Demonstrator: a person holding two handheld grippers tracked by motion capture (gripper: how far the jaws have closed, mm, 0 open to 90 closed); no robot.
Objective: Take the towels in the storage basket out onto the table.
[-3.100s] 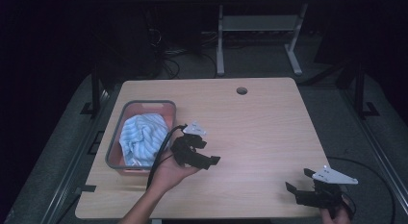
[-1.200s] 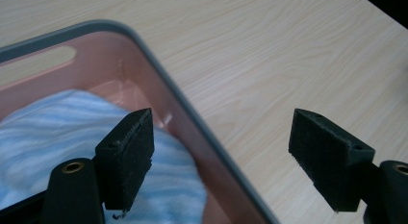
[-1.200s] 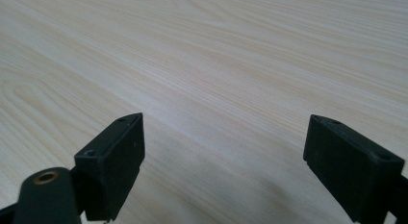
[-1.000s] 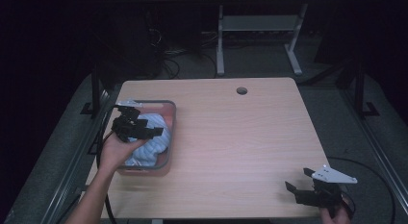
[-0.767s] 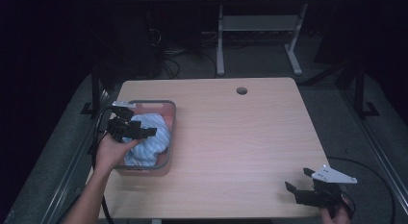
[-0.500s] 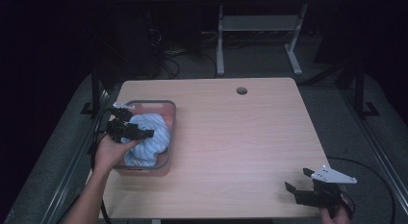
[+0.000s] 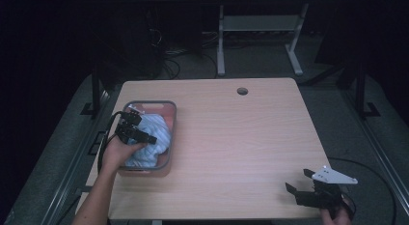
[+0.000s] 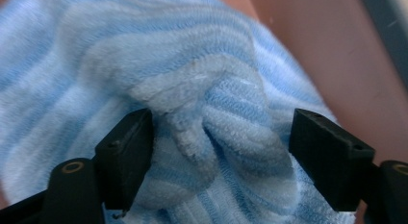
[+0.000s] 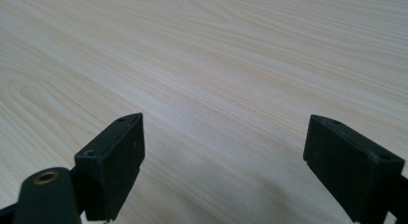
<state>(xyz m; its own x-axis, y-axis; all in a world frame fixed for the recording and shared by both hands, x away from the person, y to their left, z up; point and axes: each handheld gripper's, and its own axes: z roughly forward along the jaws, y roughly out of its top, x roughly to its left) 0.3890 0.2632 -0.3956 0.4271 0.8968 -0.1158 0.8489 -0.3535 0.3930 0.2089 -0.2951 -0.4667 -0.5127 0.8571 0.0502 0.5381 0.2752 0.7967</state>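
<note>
A blue-and-white striped towel (image 7: 153,138) lies bunched in a grey-rimmed pink tub (image 7: 172,119) at the table's left. My left gripper (image 7: 137,130) is down in the tub, open, its jaws straddling a raised fold of the towel (image 8: 226,137) without closing on it. The pink tub wall (image 8: 332,65) shows behind the cloth in the left gripper view. My right gripper (image 7: 303,192) rests low at the table's front right corner, open, with bare wood between its jaws (image 9: 221,166).
The wooden table (image 7: 241,138) has a round cable hole (image 7: 242,91) near its far edge. A cable loops from the left gripper over the table's left edge. Metal frame legs (image 7: 260,36) stand on the floor beyond the table.
The left hand has carried its gripper from the table's middle over to the tub and lowered it onto the towel. The right gripper has stayed still.
</note>
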